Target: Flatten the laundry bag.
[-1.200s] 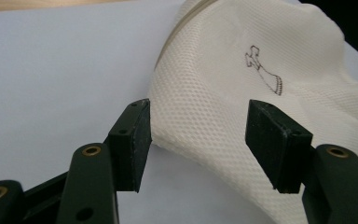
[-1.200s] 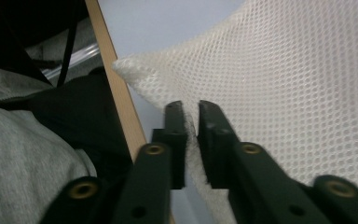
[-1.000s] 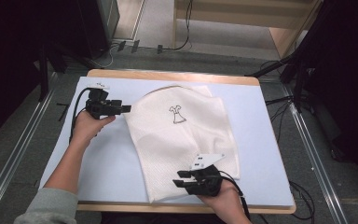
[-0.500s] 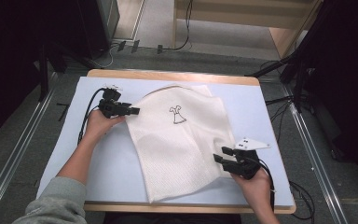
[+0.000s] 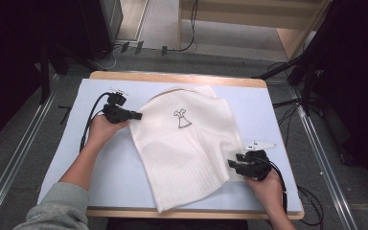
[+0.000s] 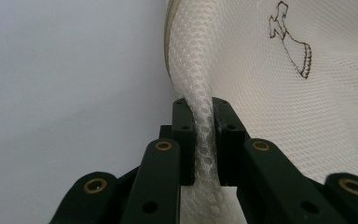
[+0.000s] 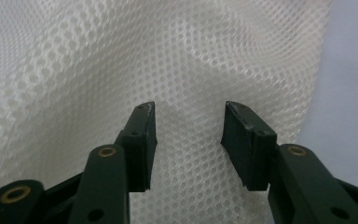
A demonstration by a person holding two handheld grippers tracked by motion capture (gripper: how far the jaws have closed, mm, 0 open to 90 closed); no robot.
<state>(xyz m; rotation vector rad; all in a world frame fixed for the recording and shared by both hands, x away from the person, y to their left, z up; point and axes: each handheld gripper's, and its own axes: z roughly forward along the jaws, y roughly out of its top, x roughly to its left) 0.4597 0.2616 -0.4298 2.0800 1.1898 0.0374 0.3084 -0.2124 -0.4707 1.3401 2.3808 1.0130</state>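
Observation:
A white mesh bag (image 5: 184,146) with a small black dress drawing (image 5: 182,118) lies spread on the pale blue table (image 5: 268,110). My left gripper (image 5: 135,115) is at the bag's left edge and is shut on a bunched fold of the mesh (image 6: 204,135); the drawing (image 6: 292,44) shows beyond it. My right gripper (image 5: 232,165) is at the bag's right edge, near the table's front. Its jaws stand open over the mesh (image 7: 186,84), with nothing pinched between them (image 7: 189,140).
The table has a wooden rim (image 5: 177,76) at the back. Black cables (image 5: 88,124) trail from the left gripper, and others lie on the floor behind. Dark equipment and metal rails (image 5: 316,139) flank the table. Bare table surface (image 6: 65,70) lies left of the bag.
The left gripper moved right to the bag's edge and closed on the mesh. The right gripper swung out right, then came back left onto the bag's right edge.

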